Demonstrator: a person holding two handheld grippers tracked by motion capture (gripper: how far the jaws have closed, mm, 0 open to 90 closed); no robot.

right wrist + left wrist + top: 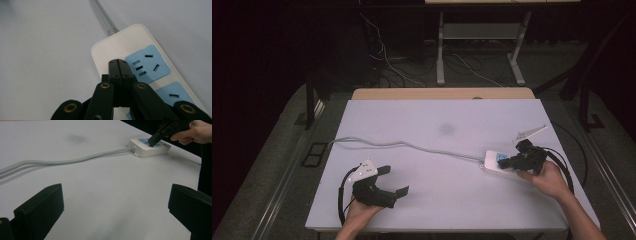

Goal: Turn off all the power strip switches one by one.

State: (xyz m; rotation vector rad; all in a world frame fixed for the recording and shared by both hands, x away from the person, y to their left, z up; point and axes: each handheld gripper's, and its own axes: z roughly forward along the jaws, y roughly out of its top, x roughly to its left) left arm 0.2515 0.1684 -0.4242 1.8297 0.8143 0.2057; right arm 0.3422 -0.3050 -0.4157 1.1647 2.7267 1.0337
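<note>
Two claws, right claw [511,161] tilted onto power strip [492,162]

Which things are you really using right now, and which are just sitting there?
In use:
- power strip
- its cord
- right gripper, jaws shut, tips at the strip's top

Just sitting:
- left gripper, jaws open over bare table
- cables on the floor

Dim overall, with the white tabletop [437,150] evenly lit against black surroundings, soft shadows beneath things, and slightly soft, grainy gripper views.
</note>
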